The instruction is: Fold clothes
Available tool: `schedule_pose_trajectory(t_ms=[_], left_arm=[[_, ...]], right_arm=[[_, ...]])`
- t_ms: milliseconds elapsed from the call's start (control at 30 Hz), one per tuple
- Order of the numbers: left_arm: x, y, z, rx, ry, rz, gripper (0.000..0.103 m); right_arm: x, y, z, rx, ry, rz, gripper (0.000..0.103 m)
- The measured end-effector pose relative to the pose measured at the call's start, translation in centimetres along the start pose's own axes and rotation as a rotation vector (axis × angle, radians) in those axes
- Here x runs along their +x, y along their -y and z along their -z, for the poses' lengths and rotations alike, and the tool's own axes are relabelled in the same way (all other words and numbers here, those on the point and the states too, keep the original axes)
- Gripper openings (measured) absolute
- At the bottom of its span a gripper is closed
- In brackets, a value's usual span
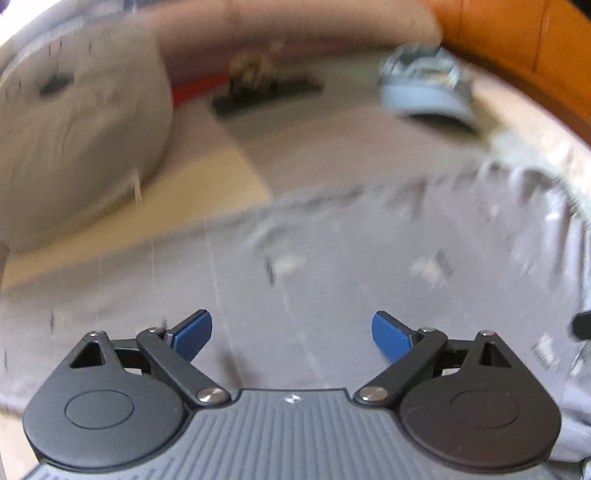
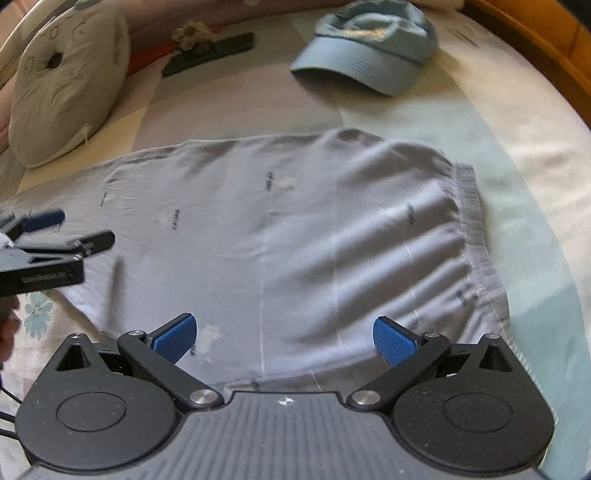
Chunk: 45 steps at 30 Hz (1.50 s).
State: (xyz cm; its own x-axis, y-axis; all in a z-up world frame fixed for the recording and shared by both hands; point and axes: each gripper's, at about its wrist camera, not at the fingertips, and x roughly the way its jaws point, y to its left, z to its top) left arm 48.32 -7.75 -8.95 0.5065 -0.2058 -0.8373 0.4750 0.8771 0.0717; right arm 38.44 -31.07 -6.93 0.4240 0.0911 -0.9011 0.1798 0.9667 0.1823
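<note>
Underneath everything, a bed (image 2: 498, 122) with a patchwork cover of pale green, cream and mauve panels, cut off on all sides by the fisheye rim; an orange wooden frame (image 1: 517, 33) curving along the far right edge. Spread flat across the bed, filling most of the right wrist view, a pale grey garment (image 2: 295, 229) of thin, soft cloth, wrinkled into long ridges toward a gathered, ribbed band on its right side, dotted with small dark printed marks too small to read; kind of garment hard to tell. Same garment (image 1: 332, 295) smeared by motion blur in the left wrist view, folds and marks barely readable. At the far left, a rounded beige cushion (image 2: 66, 81) with faint stitched motifs, sharp from the right wrist, blurred from the left. Beyond the garment and well apart from it, a light blue cap (image 2: 365, 48) with a curved brim. Near the cushion, a dark flat object (image 2: 210, 51) with a brownish lump on top, not identifiable. Closest to each lens, black linkage arms and ridged blue pads: left tool (image 1: 291, 332) released, wide apart above the garment, gripping nothing; right tool (image 2: 284, 339) likewise spread wide over the garment's near edge. Only from the right wrist, the left tool seen side-on at the left margin, over the garment's left edge, with a sliver of a hand (image 2: 7, 325) cut off beside it.
</note>
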Motion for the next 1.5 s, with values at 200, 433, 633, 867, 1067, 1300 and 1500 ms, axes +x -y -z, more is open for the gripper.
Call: schedule_pose_trajectory(t_ms=[200, 433, 633, 867, 1067, 1300, 1500], left_arm=[[-2.4, -0.7, 0.6, -0.06, -0.012, -0.026, 0.094], [-6.3, 1.7, 2.4, -0.028, 0.011, 0.03, 0.094], [-8.6, 4.7, 5.0, -0.032, -0.028, 0.075, 0.094], [-10.7, 6.9, 7.1, -0.057, -0.079, 0.114, 0.094], [-11.7, 7.9, 8.5, -0.068, -0.102, 0.147, 0.094], [-12.2, 8.4, 11.3, -0.058, -0.136, 0.144, 0.094], [-12.8, 6.1, 13.2, -0.096, -0.16, 0.133, 0.094]], right_arm=[[-2.1, 2.6, 1.5, 0.02, 0.029, -0.009, 0.103], [-6.9, 5.1, 5.4, -0.089, 0.067, -0.003, 0.103], [-9.3, 3.9, 9.6, -0.16, 0.025, -0.075, 0.103], [-9.3, 2.2, 12.5, -0.123, -0.063, -0.211, 0.103], [-9.5, 3.8, 12.1, -0.02, -0.046, -0.201, 0.103], [-10.1, 4.7, 13.9, -0.044, -0.059, -0.177, 0.103], [-10.9, -0.1, 15.6, -0.249, -0.065, -0.226, 0.103]])
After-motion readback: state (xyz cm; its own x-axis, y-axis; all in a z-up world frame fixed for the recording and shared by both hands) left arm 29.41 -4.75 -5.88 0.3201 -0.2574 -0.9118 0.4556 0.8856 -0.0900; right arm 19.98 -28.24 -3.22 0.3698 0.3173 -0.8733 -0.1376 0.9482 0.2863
